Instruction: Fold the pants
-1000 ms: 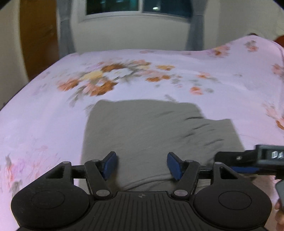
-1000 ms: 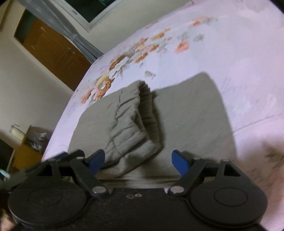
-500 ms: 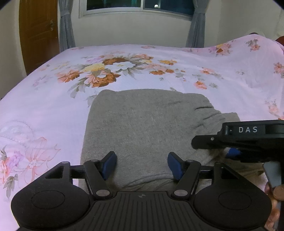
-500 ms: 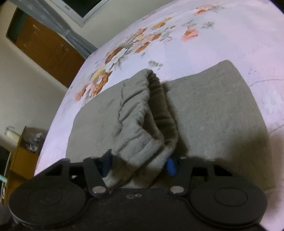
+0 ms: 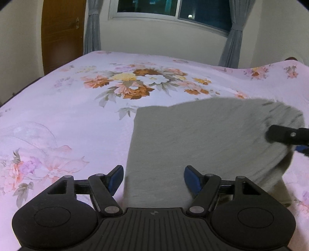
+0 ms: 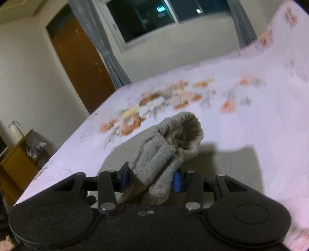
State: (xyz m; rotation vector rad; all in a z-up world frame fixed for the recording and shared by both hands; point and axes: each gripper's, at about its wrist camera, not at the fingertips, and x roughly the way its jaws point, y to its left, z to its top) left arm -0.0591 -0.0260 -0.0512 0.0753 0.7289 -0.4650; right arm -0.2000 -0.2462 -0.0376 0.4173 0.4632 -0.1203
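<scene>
No legible writing on pants [image 5: 202,139]

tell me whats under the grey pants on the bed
Around the grey pants only the pink floral bedsheet shows, so they lie on it. The right tool is closing on the lifted waistband end; anything beneath the flat part is covered.

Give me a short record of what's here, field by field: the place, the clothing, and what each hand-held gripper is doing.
place: bed with a pink flowered sheet, window behind
clothing: grey pants, partly folded on the sheet
left hand-held gripper: jaws opening, pads off the cloth, near edge of the pants between them
right hand-held gripper: jaws closing on the bunched waistband, raised off the bed
other: brown door, curtains
</scene>
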